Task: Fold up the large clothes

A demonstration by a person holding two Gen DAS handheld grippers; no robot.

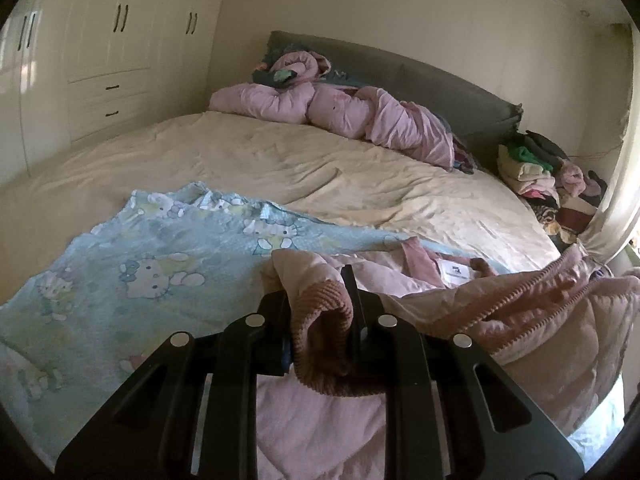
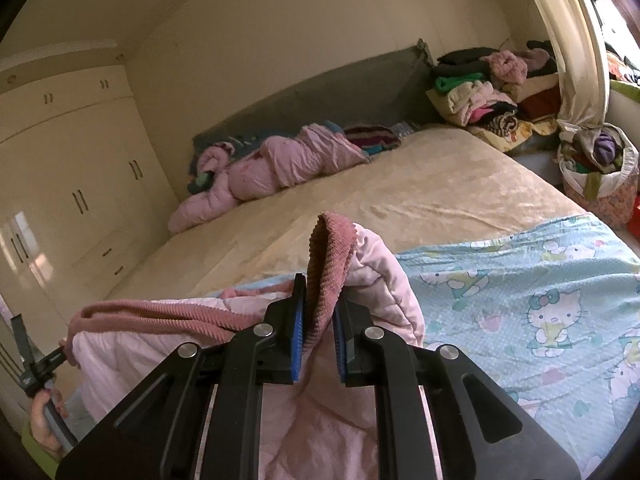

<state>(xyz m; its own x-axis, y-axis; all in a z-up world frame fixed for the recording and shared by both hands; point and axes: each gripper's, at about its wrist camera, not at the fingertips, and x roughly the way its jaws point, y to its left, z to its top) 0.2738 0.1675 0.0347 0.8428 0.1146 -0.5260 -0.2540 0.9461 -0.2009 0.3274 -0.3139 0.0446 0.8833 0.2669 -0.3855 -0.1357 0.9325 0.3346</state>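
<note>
Across the bed (image 1: 248, 160), both grippers clamp the pink jacket's (image 1: 320, 420) ribbed cuffs.

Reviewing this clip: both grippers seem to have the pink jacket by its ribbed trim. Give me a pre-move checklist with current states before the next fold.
1. Left gripper shut on the pink jacket at a ribbed cuff: ok.
2. Right gripper shut on the ribbed trim: ok.
3. Jacket lying flat and smooth: not ok, it is bunched and hangs between the grippers.
4. Landing area on the cartoon-print blanket free of other items: ok.
5. Zipper closed: cannot tell.
6. Pile of clothes at the bed's far corner away from the jacket: ok.
</note>
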